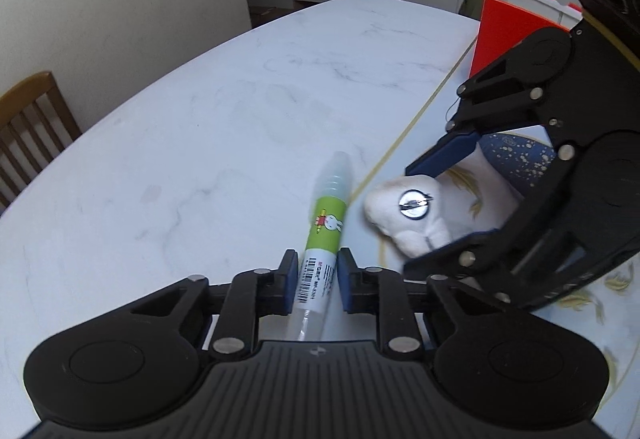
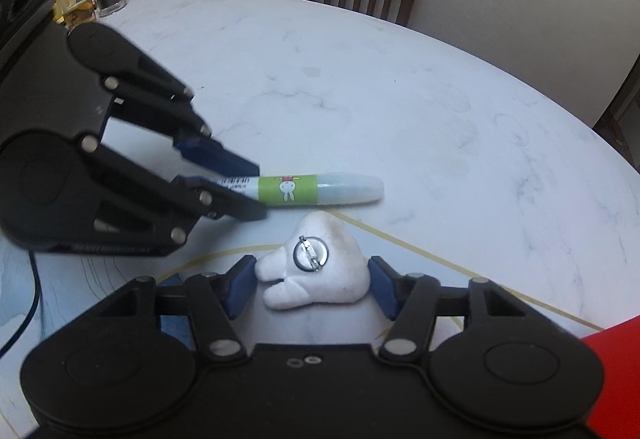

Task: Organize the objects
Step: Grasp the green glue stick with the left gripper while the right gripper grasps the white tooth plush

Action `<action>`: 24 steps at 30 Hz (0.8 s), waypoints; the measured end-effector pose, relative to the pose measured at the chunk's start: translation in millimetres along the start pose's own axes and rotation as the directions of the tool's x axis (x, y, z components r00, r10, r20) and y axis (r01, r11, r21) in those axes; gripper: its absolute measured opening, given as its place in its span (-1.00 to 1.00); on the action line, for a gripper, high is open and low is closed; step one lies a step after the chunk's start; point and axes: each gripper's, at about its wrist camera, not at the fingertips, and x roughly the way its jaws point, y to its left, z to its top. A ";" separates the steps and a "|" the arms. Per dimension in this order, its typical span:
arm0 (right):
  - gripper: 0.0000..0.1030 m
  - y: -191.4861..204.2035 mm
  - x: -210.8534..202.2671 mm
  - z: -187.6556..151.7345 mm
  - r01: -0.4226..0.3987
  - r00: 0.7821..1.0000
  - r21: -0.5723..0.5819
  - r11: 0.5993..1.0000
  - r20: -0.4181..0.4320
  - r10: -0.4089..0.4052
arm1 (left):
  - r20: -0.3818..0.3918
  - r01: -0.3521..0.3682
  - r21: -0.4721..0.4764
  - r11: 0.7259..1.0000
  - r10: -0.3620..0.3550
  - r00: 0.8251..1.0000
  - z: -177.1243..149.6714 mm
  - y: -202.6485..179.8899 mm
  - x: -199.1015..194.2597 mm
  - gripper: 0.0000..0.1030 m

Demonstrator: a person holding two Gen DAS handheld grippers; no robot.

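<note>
Well left of both claws, marble table (image 1: 168,127) lies open.

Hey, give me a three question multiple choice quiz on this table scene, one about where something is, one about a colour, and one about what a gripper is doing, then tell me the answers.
1. Where does the glue pen lie relative to the white plush toy in the right wrist view?
A. Beyond it, further up the table
B. Underneath it
C. Inside the orange box

2. What colour is the band on the glue pen with the rabbit figure?
A. Red
B. Green
C. Black

3. How does the left gripper stand?
A. Jaws either side of the pen's barcode end
B. Clamped on the plush toy
C. Raised far above the table

Answers: A, the pen lies just past the toy; B, the label band is green; A, the blue pads flank the pen's white end.
</note>
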 end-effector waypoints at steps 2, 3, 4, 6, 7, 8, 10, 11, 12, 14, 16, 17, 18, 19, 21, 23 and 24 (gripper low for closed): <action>0.09 1.6 -2.0 -0.9 0.008 1.000 0.001 1.000 0.003 -0.008 | 0.000 -0.008 -0.030 1.000 0.008 1.000 -1.8 -4.2 -1.9 -0.67; 0.07 1.8 -3.5 -1.5 0.010 1.000 0.005 1.000 0.001 -0.010 | 0.000 -0.014 -0.049 0.999 0.014 1.000 -3.1 -6.2 -2.9 -0.68; 0.05 1.8 -5.2 -2.2 0.011 1.000 0.013 1.000 -0.002 -0.011 | -0.002 -0.020 -0.070 0.997 0.020 1.000 -4.4 -8.2 -4.1 -0.69; 0.04 2.9 -10.0 -3.9 0.011 1.000 0.030 0.999 -0.002 -0.011 | 0.001 -0.025 -0.112 0.993 0.026 1.000 -7.2 -12.0 -6.6 -0.69; 0.03 2.8 -13.3 -5.6 0.007 1.000 0.041 0.999 -0.001 -0.007 | 0.002 -0.030 -0.132 0.991 0.031 1.000 -8.8 -14.1 -8.0 -0.69; 0.03 2.8 -16.6 -7.5 0.005 1.000 0.053 0.999 -0.002 -0.005 | 0.004 -0.035 -0.151 0.988 0.036 0.999 -10.4 -16.5 -9.4 -0.69; 0.03 3.4 -23.8 -12.7 0.007 1.000 0.076 0.997 -0.006 -0.006 | 0.007 -0.039 -0.195 0.980 0.041 0.999 -14.0 -20.4 -12.3 -0.69; 0.02 2.4 -27.3 -15.5 0.005 1.000 0.087 0.996 -0.010 -0.004 | 0.007 -0.041 -0.218 0.975 0.043 0.999 -16.1 -22.3 -14.5 -0.69; 0.02 0.5 -30.4 -18.6 0.003 1.000 0.095 0.996 -0.012 -0.002 | 0.008 -0.042 -0.238 0.970 0.045 0.999 -17.8 -24.5 -16.6 -0.69; 0.02 1.2 -37.9 -25.2 -0.001 1.000 0.110 0.994 -0.013 0.003 | 0.013 -0.040 -0.274 0.961 0.046 0.999 -21.2 -30.5 -22.3 -0.69; 0.02 1.4 -45.0 -31.4 -0.008 1.000 0.126 0.992 -0.018 0.010 | 0.022 -0.020 -0.306 0.952 0.028 0.999 -24.2 -36.4 -28.3 -0.69; 0.02 3.0 -45.1 -35.5 -0.008 1.000 0.135 0.991 -0.021 0.011 | 0.024 -0.010 -0.324 0.946 0.019 1.000 -26.3 -38.6 -31.4 -0.69; 0.02 2.4 -47.1 -39.0 -0.010 1.000 0.143 0.990 -0.026 0.013 | 0.025 -0.006 -0.343 0.939 0.016 1.000 -27.9 -41.8 -34.3 -0.69; 0.02 2.5 -51.3 -42.5 -0.011 0.999 0.151 0.988 -0.028 0.016 | 0.027 -0.003 -0.359 0.933 0.014 1.000 -29.8 -44.8 -37.2 -0.69; 0.02 3.9 -61.5 -49.2 -0.015 0.999 0.168 0.986 -0.029 0.020 | 0.031 0.001 -0.384 0.923 0.012 0.999 -33.2 -51.7 -43.2 -0.69; 0.02 4.3 -70.3 -55.8 -0.024 0.999 0.186 0.982 -0.025 0.029 | 0.031 0.001 -0.401 0.916 0.012 0.999 -37.0 -58.8 -49.1 -0.69; 0.02 4.8 -75.0 -58.6 -0.029 0.999 0.194 0.981 -0.021 0.034 | 0.030 0.004 -0.410 0.912 0.009 0.999 -38.8 -62.4 -52.2 -0.69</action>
